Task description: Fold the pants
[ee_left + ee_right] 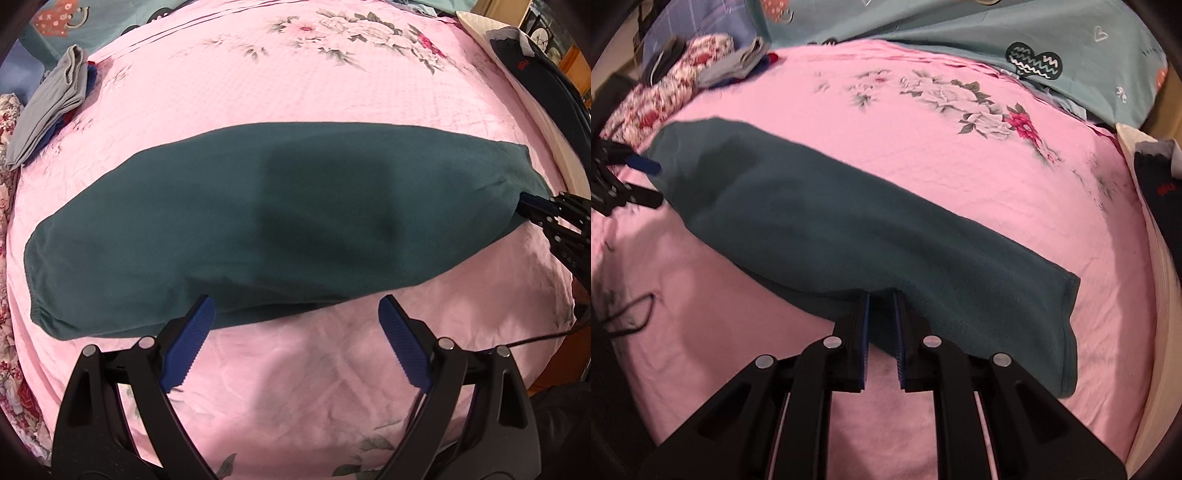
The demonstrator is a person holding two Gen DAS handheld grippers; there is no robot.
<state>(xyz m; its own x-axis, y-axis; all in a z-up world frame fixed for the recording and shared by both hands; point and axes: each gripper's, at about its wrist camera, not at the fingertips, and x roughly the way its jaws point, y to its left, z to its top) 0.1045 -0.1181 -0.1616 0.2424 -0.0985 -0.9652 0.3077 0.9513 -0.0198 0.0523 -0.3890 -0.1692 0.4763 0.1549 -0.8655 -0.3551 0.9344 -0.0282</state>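
We are clenching the right tongs (881, 332) on the teal pants' (258, 214) hem near the bed's (295, 74) right edge while the left tongs (295, 314) are hanging released, risking the thin pinch slipping.

Evenly lit, warm indoor tone. Soft shadow across pants (280, 221). Slight motion blur in right view. Strong fisheye bending, dark corners.

Two close wrist views, steeply downward, sharing the pants (258, 221) on the bed (295, 74).
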